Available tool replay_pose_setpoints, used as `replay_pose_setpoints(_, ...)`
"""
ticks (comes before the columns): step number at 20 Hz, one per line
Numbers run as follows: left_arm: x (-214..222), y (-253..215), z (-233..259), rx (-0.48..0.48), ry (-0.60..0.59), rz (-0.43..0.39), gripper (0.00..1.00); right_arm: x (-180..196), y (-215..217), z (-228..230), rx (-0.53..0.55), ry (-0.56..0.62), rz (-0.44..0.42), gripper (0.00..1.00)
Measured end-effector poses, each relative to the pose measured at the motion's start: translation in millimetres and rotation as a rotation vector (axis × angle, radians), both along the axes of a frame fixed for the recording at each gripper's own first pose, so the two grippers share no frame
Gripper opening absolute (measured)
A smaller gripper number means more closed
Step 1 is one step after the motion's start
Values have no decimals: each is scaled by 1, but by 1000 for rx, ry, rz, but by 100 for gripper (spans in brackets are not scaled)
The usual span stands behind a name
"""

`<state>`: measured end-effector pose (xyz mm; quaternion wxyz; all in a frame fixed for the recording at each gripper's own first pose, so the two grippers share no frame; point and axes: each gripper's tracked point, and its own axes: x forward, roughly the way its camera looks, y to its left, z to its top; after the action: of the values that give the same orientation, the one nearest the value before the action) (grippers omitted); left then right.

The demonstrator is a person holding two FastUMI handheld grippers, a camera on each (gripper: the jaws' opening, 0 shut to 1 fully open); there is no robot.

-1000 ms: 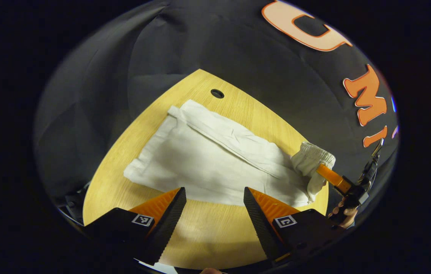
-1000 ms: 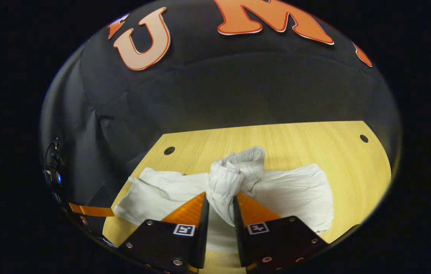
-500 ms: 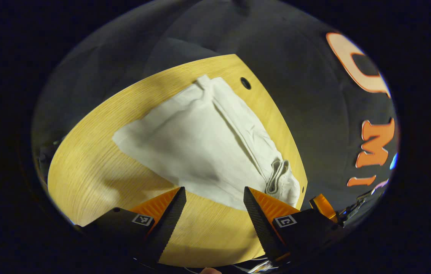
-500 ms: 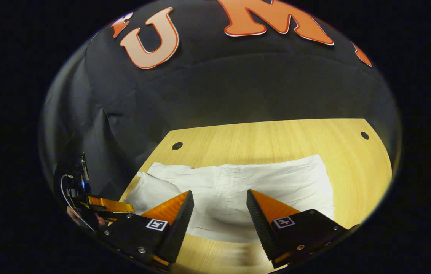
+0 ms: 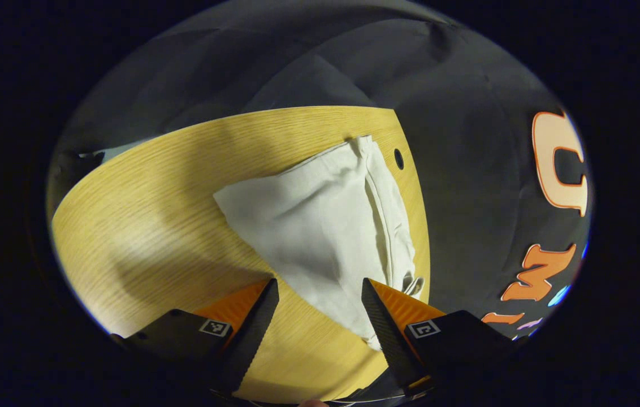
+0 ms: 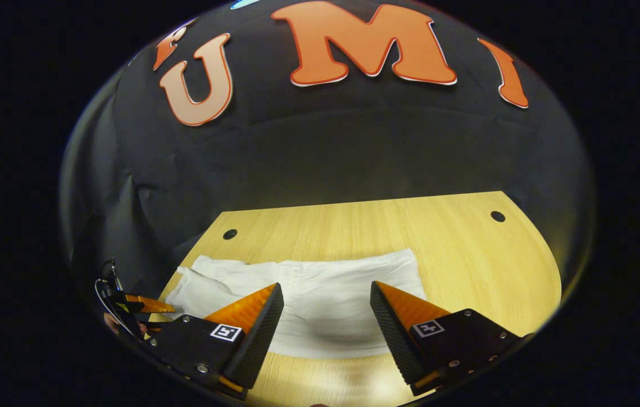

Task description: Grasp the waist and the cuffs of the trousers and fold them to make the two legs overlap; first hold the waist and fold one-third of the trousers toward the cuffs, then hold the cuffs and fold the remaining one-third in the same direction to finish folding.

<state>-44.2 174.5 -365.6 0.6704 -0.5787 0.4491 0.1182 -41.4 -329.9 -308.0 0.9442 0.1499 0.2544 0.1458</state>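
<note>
Now both grippers, left gripper and right gripper, hover spread and empty above white cloth trousers lying flat, low centre, on the pale wooden table. Likely next: pinch both layers squarely at the edge before folding.

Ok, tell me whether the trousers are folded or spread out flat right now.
Folded. The white trousers lie on the wooden table as one compact layered rectangle, with the waistband doubled over at one end. Neither open gripper holds them.

Nothing readable on the white trousers or the wooden table. The little square marker tags on the gripper fingers are just patterns, no text.
</note>
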Motion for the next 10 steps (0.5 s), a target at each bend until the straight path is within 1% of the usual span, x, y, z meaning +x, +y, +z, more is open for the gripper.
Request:
replay_pose_setpoints(1,6,1,0,-21,-23,37,96,-1,-7,1,4,-2,-16,94)
replay_pose_setpoints(3,21,4,-3,-52,-79,105,92,-3,-21,-1,5,6,-47,94)
replay_pose_setpoints(5,35,2,-4,-62,-129,122,89,-8,-32,-1,5,13,-68,94)
replay_pose_setpoints(7,53,0,-4,-61,-175,128,89,-14,-41,-3,2,22,-83,94)
replay_pose_setpoints(10,75,-5,-7,-48,-222,110,88,-24,-57,-2,3,36,-109,94)
